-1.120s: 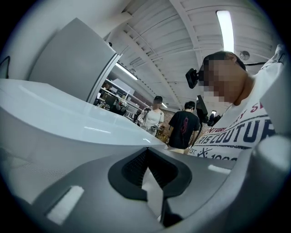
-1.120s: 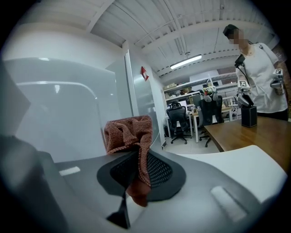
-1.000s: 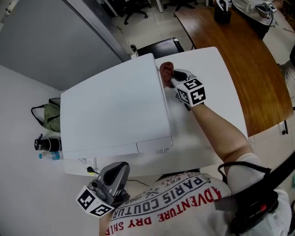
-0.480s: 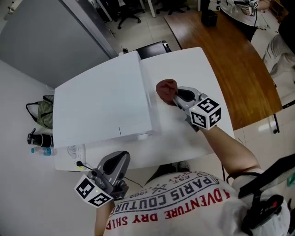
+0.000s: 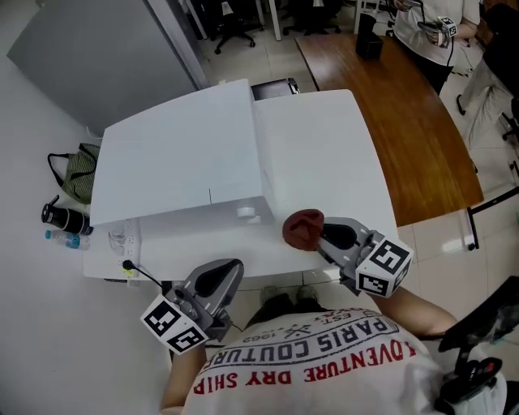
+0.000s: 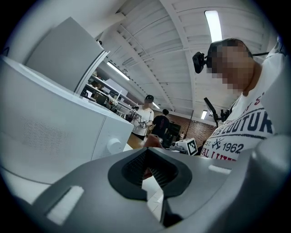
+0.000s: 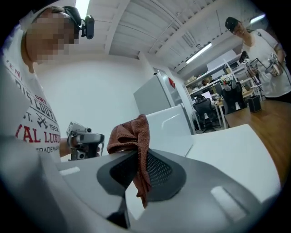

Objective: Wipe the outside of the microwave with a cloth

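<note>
The white microwave (image 5: 174, 158) stands on the left half of a white table (image 5: 324, 146), its knob (image 5: 245, 213) facing the front edge. A reddish-brown cloth (image 5: 303, 228) is bunched in my right gripper (image 5: 320, 233), which is shut on it just right of the microwave's front corner, apart from the casing. In the right gripper view the cloth (image 7: 134, 136) hangs between the jaws with the microwave (image 7: 170, 120) beyond. My left gripper (image 5: 220, 280) sits shut and empty at the table's front edge, below the microwave (image 6: 54, 123).
A green bag (image 5: 71, 174) and two bottles (image 5: 61, 219) lie on the floor to the left. A black cable (image 5: 142, 271) runs from the microwave's left front. A wooden table (image 5: 405, 105) and standing people (image 5: 430, 24) are at the right rear.
My right gripper has carried the cloth from the far end of the microwave's right side toward me, to the front corner near the table edge. The left gripper has hardly moved.
</note>
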Motion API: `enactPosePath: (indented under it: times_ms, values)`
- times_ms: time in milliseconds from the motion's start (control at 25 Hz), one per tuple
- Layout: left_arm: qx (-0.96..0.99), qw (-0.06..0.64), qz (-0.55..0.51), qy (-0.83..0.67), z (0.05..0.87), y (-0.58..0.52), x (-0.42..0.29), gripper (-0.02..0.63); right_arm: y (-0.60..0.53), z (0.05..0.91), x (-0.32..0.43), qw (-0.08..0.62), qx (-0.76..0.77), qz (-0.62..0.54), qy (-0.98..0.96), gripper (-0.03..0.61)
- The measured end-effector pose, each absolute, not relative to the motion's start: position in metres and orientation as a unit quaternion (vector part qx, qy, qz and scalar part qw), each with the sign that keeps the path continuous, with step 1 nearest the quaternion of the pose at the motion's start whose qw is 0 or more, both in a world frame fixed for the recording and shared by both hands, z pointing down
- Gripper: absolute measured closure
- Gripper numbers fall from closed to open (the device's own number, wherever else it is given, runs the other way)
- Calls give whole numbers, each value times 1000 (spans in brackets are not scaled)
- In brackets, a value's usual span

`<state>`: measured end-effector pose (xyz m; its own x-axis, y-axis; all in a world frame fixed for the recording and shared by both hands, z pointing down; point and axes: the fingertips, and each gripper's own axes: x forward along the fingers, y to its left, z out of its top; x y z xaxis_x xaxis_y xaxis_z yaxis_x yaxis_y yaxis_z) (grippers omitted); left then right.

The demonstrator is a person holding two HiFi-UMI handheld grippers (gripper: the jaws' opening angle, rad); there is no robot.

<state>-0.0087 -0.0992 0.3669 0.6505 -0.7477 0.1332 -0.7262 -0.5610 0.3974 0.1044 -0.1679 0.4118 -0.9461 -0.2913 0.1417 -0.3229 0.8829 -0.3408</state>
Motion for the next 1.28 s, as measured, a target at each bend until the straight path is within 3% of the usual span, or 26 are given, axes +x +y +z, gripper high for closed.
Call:
enactPosePath:
  times_ms: [320, 800, 1280]
  values:
    - [890, 180, -38, -418, 346, -61, -44, 609, -83, 402, 55, 47, 123, 200, -971, 540]
    - [904, 210, -24, -372, 349, 60, -160, 609, 53, 391, -80, 17, 141, 262, -955, 541]
    - [929, 177, -37, -324, 329, 89, -163, 609, 84, 362, -98, 35, 155, 228, -961, 543]
